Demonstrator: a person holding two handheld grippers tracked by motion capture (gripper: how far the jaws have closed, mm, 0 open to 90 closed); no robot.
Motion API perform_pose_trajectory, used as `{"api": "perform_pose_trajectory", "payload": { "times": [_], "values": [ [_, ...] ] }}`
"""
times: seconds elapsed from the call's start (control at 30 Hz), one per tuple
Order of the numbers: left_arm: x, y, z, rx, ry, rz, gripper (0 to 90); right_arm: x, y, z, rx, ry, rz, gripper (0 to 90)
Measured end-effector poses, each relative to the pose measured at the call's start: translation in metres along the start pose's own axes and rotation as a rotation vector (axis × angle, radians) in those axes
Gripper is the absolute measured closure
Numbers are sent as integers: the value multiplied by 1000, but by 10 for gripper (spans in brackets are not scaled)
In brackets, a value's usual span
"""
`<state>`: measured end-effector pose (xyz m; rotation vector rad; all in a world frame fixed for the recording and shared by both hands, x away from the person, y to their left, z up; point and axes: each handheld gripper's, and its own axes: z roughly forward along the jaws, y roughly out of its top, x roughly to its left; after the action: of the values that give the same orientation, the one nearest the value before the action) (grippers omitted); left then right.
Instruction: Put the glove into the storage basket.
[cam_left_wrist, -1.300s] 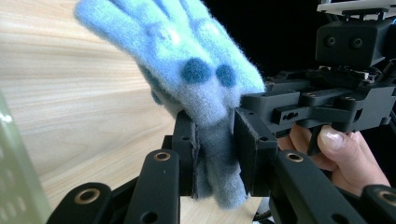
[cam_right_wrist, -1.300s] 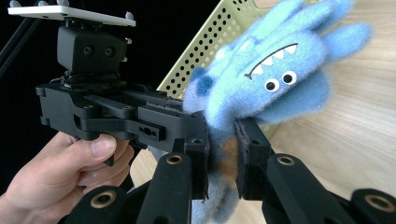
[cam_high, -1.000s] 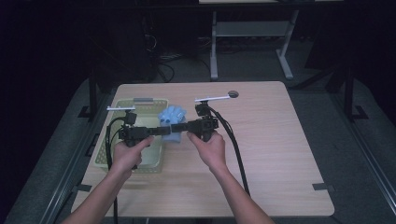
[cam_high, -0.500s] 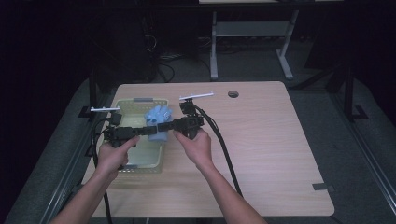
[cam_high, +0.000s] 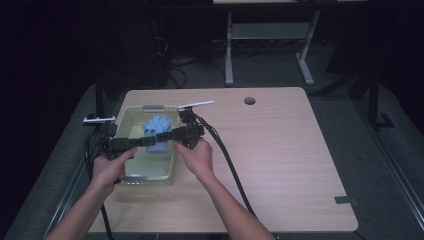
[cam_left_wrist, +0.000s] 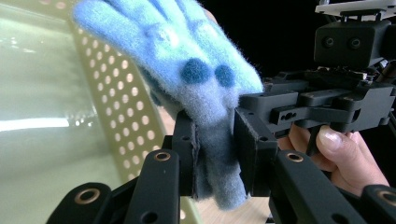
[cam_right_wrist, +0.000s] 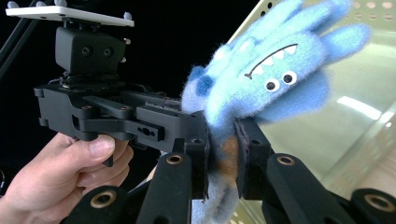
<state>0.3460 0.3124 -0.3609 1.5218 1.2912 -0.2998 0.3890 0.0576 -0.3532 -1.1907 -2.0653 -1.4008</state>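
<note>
A fuzzy blue plush monster (cam_high: 156, 125) with dark spots, white eyes and a toothy mouth hangs over a pale green perforated basket (cam_high: 126, 116) at the table's left. My left gripper (cam_high: 144, 142) comes in from the left and is shut on the toy's lower end (cam_left_wrist: 212, 163). Facing it from the right, my right gripper (cam_high: 161, 137) is shut on the same end (cam_right_wrist: 223, 163). In each gripper view the other hand and its gripper sit just behind the toy. The basket's wall (cam_left_wrist: 116, 98) and floor (cam_right_wrist: 359, 93) lie behind the toy.
The wooden table (cam_high: 280, 150) stretches bare to the right of the basket, with a round cable hole (cam_high: 249, 101) near its far edge and a grey tape strip (cam_high: 345, 201) near its right front corner. Black cables (cam_high: 227, 160) trail across it from the right gripper. Dark floor surrounds the table.
Both hands have moved left together, still holding the blue toy. It has gone from near the basket's right rim to above the basket's inside.
</note>
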Motion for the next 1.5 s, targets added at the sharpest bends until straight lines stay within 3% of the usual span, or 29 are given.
{"api": "perform_pose_trajectory", "payload": {
  "times": [0.83, 1.5],
  "values": [
    [44, 3, -21, 6, 27, -46, 703, -8, 4, 51, 17, 24, 27, 772],
    [61, 2, -19, 40, 62, -68, 703, -19, 3, 71, 55, 12, 63, 771]
  ]
}}
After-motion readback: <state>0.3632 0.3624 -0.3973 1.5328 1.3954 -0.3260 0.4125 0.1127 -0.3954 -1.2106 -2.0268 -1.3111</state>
